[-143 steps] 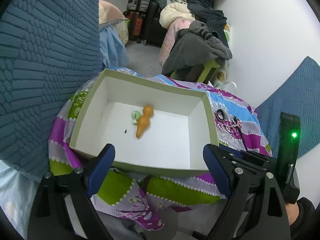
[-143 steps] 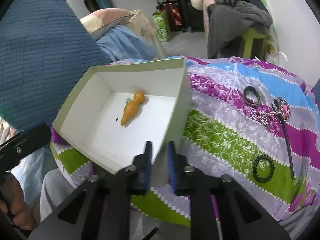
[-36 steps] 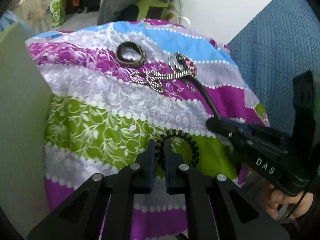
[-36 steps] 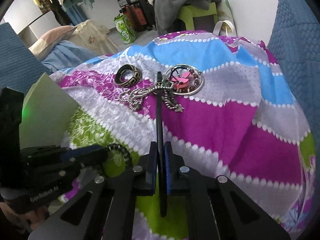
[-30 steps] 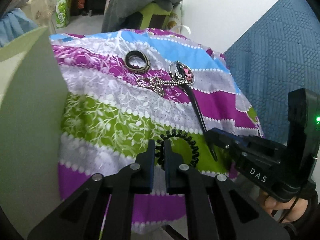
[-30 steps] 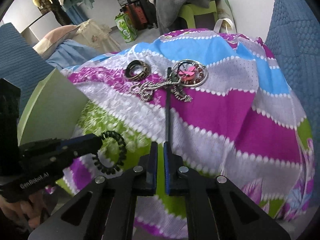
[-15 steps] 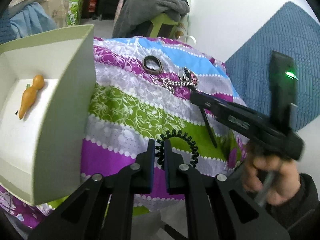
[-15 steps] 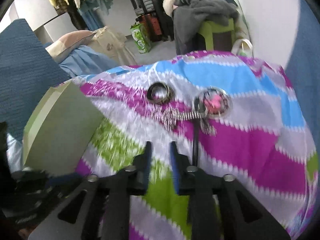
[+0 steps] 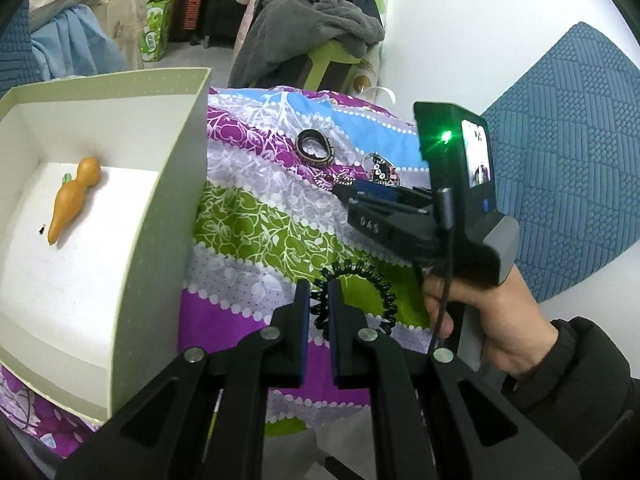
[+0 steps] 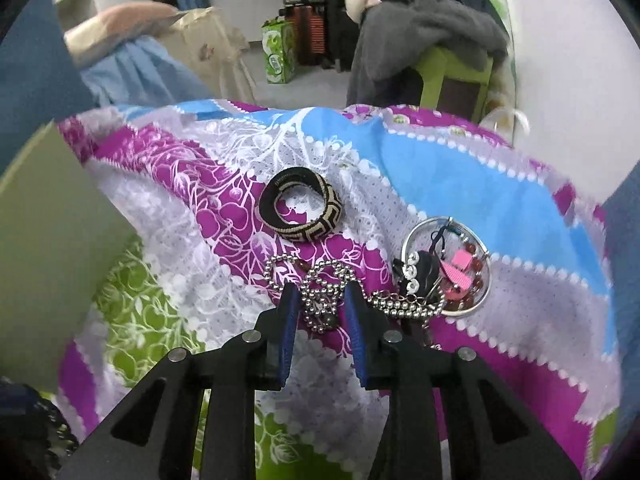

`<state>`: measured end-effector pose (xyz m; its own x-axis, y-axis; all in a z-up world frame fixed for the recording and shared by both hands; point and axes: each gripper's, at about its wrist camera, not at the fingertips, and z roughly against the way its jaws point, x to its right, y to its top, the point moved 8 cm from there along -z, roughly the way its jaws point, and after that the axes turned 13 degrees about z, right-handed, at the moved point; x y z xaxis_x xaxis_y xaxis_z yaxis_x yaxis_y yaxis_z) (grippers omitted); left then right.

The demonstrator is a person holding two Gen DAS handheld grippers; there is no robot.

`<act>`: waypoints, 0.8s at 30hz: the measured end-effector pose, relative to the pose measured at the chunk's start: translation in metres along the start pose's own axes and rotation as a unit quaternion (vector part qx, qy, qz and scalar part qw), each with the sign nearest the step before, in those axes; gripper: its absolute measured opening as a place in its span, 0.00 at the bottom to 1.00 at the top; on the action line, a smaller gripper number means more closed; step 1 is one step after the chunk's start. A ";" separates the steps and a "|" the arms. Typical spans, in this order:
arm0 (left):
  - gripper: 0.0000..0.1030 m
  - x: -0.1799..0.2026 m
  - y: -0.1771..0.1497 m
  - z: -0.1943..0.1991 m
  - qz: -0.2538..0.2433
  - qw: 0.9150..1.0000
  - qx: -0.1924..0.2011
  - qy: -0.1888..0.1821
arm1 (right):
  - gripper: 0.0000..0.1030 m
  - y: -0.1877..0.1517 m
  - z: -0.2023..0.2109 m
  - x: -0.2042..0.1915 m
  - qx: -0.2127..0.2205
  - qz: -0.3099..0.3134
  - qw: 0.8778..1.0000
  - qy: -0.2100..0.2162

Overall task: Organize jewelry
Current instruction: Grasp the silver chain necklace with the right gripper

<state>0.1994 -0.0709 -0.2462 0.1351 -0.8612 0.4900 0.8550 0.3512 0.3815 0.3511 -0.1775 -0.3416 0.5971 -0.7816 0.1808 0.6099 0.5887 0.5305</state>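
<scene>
Left hand-held gripper [image 9: 319, 304] clamped on black coil hair tie [image 9: 354, 294], right hand-held gripper [image 10: 320, 308] parted astride bead chain [image 10: 324, 286]

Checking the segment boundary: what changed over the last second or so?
The right gripper let go of the black stick it pinched a second ago, moved forward, and now has open fingers either side of the bead chain. The left gripper kept its pinch on the coiled hair tie and drew back, bringing the box into view. The woven ring stayed put.
</scene>
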 end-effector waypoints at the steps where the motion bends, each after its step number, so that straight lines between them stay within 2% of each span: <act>1: 0.08 0.001 0.001 0.000 0.000 1.000 0.001 -0.001 | 0.06 -0.001 -0.001 0.001 -0.005 0.004 1.000 -0.011; 6: 0.08 0.002 0.003 0.004 -0.002 1.000 0.006 -0.004 | 0.03 -0.009 0.005 0.017 -0.003 -0.063 0.998 0.007; 12: 0.08 0.003 0.005 0.017 0.000 1.000 0.019 -0.012 | 0.01 -0.003 0.057 0.028 0.050 -0.106 0.993 0.021; 24: 0.08 0.014 0.013 0.051 -0.010 0.998 0.046 -0.029 | 0.01 0.004 0.164 0.032 0.112 -0.128 0.985 -0.022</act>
<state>0.1874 -0.0597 -0.1946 0.0876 -0.8462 0.5257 0.8069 0.3697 0.4607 0.2873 -0.2335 -0.1983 0.4124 -0.9095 0.0516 0.6044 0.3156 0.7315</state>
